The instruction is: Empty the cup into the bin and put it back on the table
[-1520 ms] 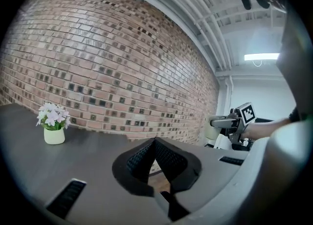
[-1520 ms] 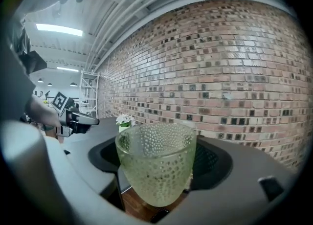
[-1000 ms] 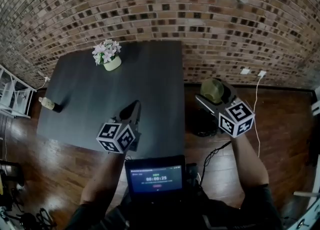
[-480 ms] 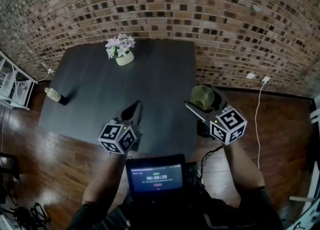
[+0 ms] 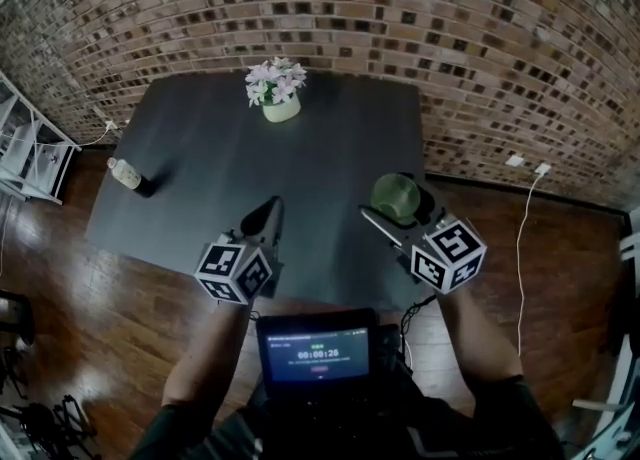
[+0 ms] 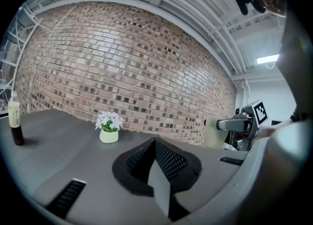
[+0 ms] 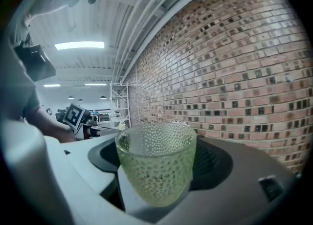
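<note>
Since a second ago, the right gripper [image 5: 400,210] has carried the cup [image 5: 393,194] in from over the floor to the right of the table, and the cup now sits over the right edge of the tabletop [image 5: 330,158], towards its front right corner. The dark tabletop is otherwise bare except for two small things far from that edge.

The right gripper's jaws stand wide and clamp the cup's sides, holding it upright. In the right gripper view the green dimpled glass looks empty, so the tipping into the bin seems to be done; the bin itself cannot be made out now. What is left is the second half of the task: lowering the cup onto the tabletop and letting it go. Whether its base already touches the surface cannot be told, though it looks to be held clear of it.

The left gripper [image 5: 266,216] hovers over the front edge of the tabletop, jaws pressed together on nothing.

A flower pot [image 5: 281,108] stands near the back edge, and a small bottle [image 5: 128,176] stands by the left edge.
</note>
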The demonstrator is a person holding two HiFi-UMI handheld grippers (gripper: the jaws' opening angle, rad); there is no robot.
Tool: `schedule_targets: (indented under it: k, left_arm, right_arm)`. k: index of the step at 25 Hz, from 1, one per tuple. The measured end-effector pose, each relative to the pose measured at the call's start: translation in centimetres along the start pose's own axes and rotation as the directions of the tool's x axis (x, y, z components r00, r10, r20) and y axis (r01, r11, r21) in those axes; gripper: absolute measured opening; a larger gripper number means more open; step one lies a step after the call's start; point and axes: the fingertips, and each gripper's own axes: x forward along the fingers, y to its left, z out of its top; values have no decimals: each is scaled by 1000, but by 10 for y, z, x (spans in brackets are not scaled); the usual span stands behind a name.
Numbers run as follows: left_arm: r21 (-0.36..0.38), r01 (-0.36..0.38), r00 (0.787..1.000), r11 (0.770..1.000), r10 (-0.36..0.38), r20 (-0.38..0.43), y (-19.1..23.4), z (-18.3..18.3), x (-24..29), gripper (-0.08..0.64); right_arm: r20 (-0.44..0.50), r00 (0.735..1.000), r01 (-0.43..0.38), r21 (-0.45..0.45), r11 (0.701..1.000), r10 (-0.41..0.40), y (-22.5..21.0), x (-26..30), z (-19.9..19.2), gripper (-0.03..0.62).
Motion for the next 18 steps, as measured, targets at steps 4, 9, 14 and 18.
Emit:
schedule_targets:
  k: [4,9,14,18]
  left_arm:
    - [-9,4,1000,1000,-4,-2,17,2,-7,-9]
    - [-9,8,1000,1000,-9,-5,36,4,-14,-9]
    - [-16,28,1000,999,-28,-13,47,-2,-17,-9]
    - [-16,41,999,999,-41,-16,52,-9,-18,-9]
  right_arm:
    - [-2,1000,4,7,1000,-4,12,22,2,399]
    - [-9,1000,10,16,1000,-10,22,44,1,399]
    - [-13,999,33,14,999,-33,26,56,-7,399]
    - [-15,999,45,6,999,-45,27,64,-20,399]
